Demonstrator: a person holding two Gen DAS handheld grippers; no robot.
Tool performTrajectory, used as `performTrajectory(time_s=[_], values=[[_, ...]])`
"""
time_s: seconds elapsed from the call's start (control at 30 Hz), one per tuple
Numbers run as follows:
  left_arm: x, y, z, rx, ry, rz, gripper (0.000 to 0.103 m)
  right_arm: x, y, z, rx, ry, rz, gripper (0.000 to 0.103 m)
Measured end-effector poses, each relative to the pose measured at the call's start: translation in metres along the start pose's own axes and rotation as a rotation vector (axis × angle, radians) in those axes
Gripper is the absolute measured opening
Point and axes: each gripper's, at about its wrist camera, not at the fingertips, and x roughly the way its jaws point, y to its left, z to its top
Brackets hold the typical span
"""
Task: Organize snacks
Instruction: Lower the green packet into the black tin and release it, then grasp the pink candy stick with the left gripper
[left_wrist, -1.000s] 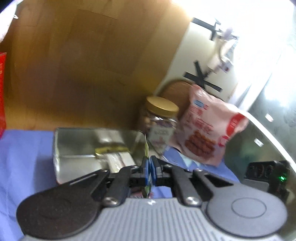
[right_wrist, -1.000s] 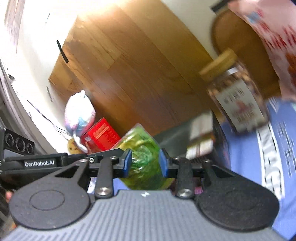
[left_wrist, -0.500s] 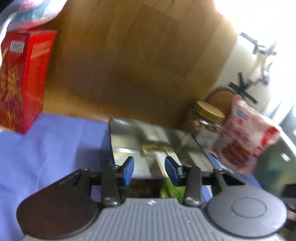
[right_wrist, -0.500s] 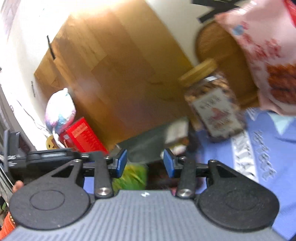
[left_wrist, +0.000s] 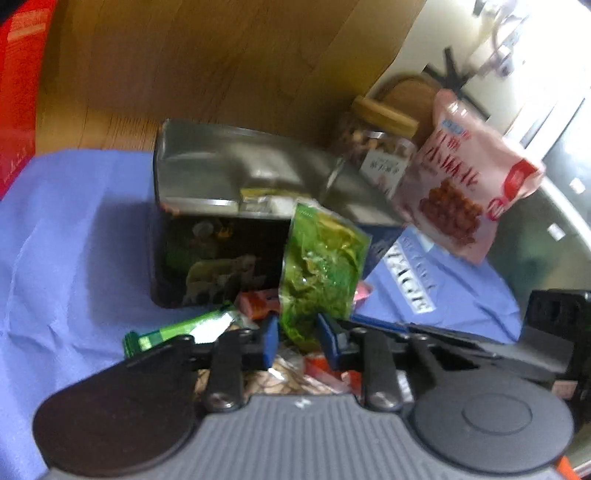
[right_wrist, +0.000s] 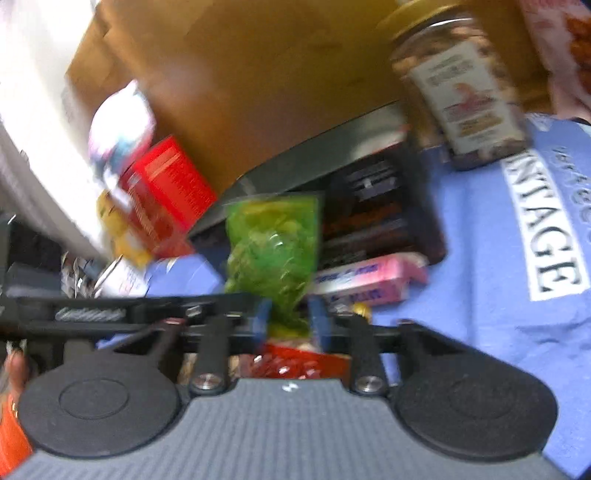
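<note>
**A:** Green bag (left_wrist: 319, 273) first. Where is it?

**B:** It is right at the fingertips of both tools. In the left wrist view its lower end drops between the pads of the left gripper (left_wrist: 298, 341). In the right wrist view the same end sits inside the right gripper (right_wrist: 290, 321). Loose packets lie on the blue cloth (left_wrist: 74, 240) underneath, among them a green stick pack (left_wrist: 184, 330) and a pink bar (right_wrist: 369, 278).

**A:** Are the grippers holding it?

**B:** Each one is part open, with its pads drawn in close around the bag's bottom edge. The blur hides whether either pair actually presses on it, so he cannot tell which one carries it.

**A:** Which way does the bag run?

**B:** Its long axis stands nearly upright, tipped a little, rising away from the fingers. Neither hand looks nearer, since both meet at the same lower end, the left from one side and the right from the other.

**A:** What lies beyond it?

**B:** The open tin (left_wrist: 221, 173) sits directly behind, and in the left wrist view the bag's top shows against its near wall. He judges that the next move is to lift the bag forward over that wall. Past the tin stand a jar (left_wrist: 380, 147) and a pink pouch (left_wrist: 465, 177), with a red box (left_wrist: 18, 92) far off to the left.
</note>
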Motion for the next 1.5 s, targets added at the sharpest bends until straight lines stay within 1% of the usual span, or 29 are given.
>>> performTrajectory(time_s=[0.1,0.2,0.23,0.27,0.3,0.33,0.37,0.4,0.43,0.53,0.63,0.73,0.77,0.83,0.87,0.93,1.0,1.03,1.13,1.2,1.27,1.37,1.43,1.5], values=[[-0.021,-0.009,0.012,0.023,-0.076,-0.022,0.022,-0.013,0.017,0.005,-0.063,-0.051,0.001,0.021],[-0.035,-0.018,0.037,0.037,-0.148,-0.004,0.024,-0.025,0.031,0.024,-0.085,-0.136,0.019,0.021],[-0.035,-0.018,0.045,0.031,-0.155,0.005,0.027,-0.025,0.034,0.034,-0.087,-0.158,0.022,0.024],[-0.031,-0.018,0.052,0.029,-0.161,0.015,0.038,-0.023,0.036,0.043,-0.08,-0.174,0.022,0.025],[-0.026,-0.017,0.059,0.018,-0.169,0.053,0.05,-0.02,0.037,0.051,-0.073,-0.189,0.012,0.026],[-0.023,-0.014,0.062,0.001,-0.175,0.11,0.051,-0.016,0.037,0.058,-0.075,-0.208,-0.018,0.034],[-0.023,-0.012,0.062,-0.011,-0.179,0.147,0.051,-0.015,0.037,0.061,-0.086,-0.22,-0.05,0.038],[-0.027,-0.009,0.058,-0.016,-0.184,0.135,0.051,-0.016,0.038,0.062,-0.1,-0.234,-0.086,0.039],[-0.031,-0.005,0.051,-0.018,-0.184,0.095,0.051,-0.021,0.037,0.06,-0.112,-0.25,-0.105,0.039],[-0.035,-0.001,0.027,-0.001,-0.144,0.032,0.05,-0.043,0.022,0.046,-0.093,-0.273,-0.095,0.039],[-0.021,-0.003,0.011,0.014,-0.082,0.011,0.05,-0.052,-0.003,0.031,-0.021,-0.259,-0.146,0.04],[0.003,0.002,0.005,-0.016,-0.026,0.055,0.05,-0.045,-0.027,0.025,0.071,-0.208,-0.184,0.04],[0.01,0.004,0.004,-0.029,-0.014,0.065,0.05,-0.041,-0.032,0.023,0.086,-0.188,-0.187,0.04],[0.024,0.011,0.004,-0.058,0.01,0.094,0.05,-0.032,-0.035,0.021,0.075,-0.161,-0.209,0.04],[0.028,0.013,0.004,-0.061,0.005,0.1,0.05,-0.027,-0.036,0.02,0.067,-0.147,-0.226,0.04],[0.03,0.011,0.003,-0.058,0.005,0.115,0.051,-0.019,-0.036,0.018,0.065,-0.127,-0.231,0.04],[0.037,0.01,0.004,-0.07,0.021,0.1,0.051,-0.013,-0.038,0.018,0.06,-0.106,-0.223,0.04],[0.039,0.01,0.002,-0.078,0.028,0.094,0.049,-0.01,-0.037,0.019,0.051,-0.095,-0.225,0.04],[0.039,0.005,0.004,-0.075,0.028,0.107,0.049,-0.004,-0.031,0.018,0.021,-0.054,-0.188,0.038],[0.041,-0.002,0.005,-0.064,0.032,0.114,0.049,-0.006,-0.027,0.015,0.024,-0.034,-0.17,0.038],[0.041,-0.005,0.004,-0.056,0.037,0.109,0.049,-0.01,-0.023,0.012,0.013,-0.041,-0.191,0.039],[0.04,-0.007,0.0,-0.057,0.038,0.102,0.049,-0.021,-0.025,0.009,0.042,-0.039,-0.19,0.039],[0.038,-0.011,-0.001,-0.054,0.029,0.098,0.049,-0.027,-0.024,0.007,0.05,-0.039,-0.198,0.039],[0.032,-0.016,0.0,-0.039,0.009,0.088,0.049,-0.032,-0.018,0.005,0.032,-0.05,-0.218,0.039]])
